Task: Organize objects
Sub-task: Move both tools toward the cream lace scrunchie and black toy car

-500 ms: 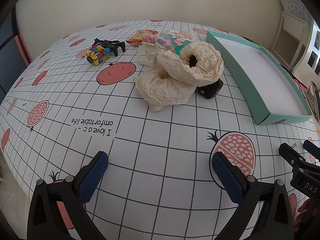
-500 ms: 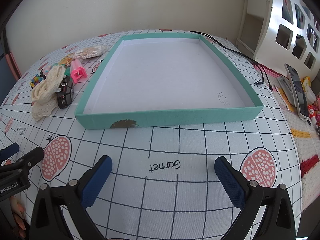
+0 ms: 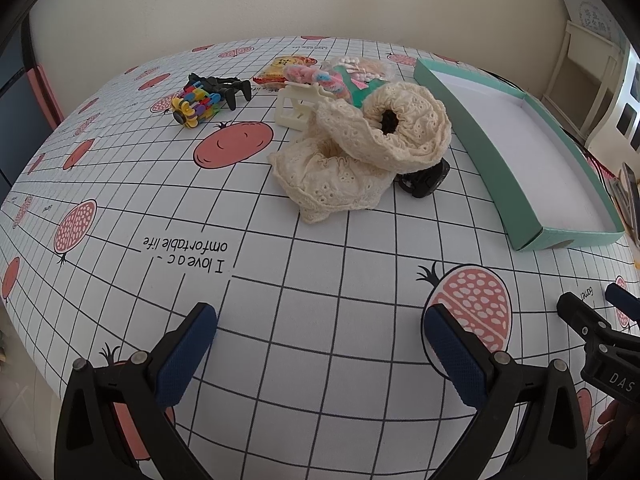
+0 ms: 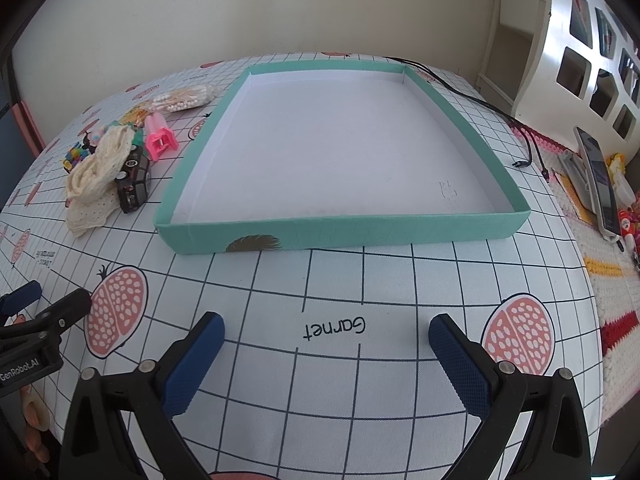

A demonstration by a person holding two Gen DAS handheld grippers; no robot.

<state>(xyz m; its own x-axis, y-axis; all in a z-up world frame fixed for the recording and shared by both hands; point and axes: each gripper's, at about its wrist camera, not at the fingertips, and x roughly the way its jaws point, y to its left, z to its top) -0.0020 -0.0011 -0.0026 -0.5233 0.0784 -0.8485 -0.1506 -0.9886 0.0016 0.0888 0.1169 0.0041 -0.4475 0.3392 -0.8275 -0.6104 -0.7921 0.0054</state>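
Note:
A pile of small items lies left of a shallow teal box (image 4: pixel 208 236) (image 3: pixel 480 144) with a white inside and nothing in it. Two cream lace scrunchies (image 3: pixel 360 152) (image 4: pixel 94 176) lean on a black toy car (image 3: pixel 424 180) (image 4: pixel 134 184). Behind them sit a cream hair clip (image 3: pixel 294 108), a black claw clip (image 3: pixel 226 86), a multicoloured bead toy (image 3: pixel 194 106), a pink clip (image 4: pixel 160 140) and a bag of cotton swabs (image 4: pixel 184 98). My left gripper (image 3: pixel 320 352) stands open near the table's front, well short of the pile. My right gripper (image 4: pixel 326 360) stands open before the box.
A black cable (image 4: pixel 500 116) runs along the box's right side. A phone (image 4: pixel 600 180) and small items lie on a knitted mat at the far right. A white shelf unit (image 4: pixel 580 40) stands at the back right. Open tablecloth lies between grippers and objects.

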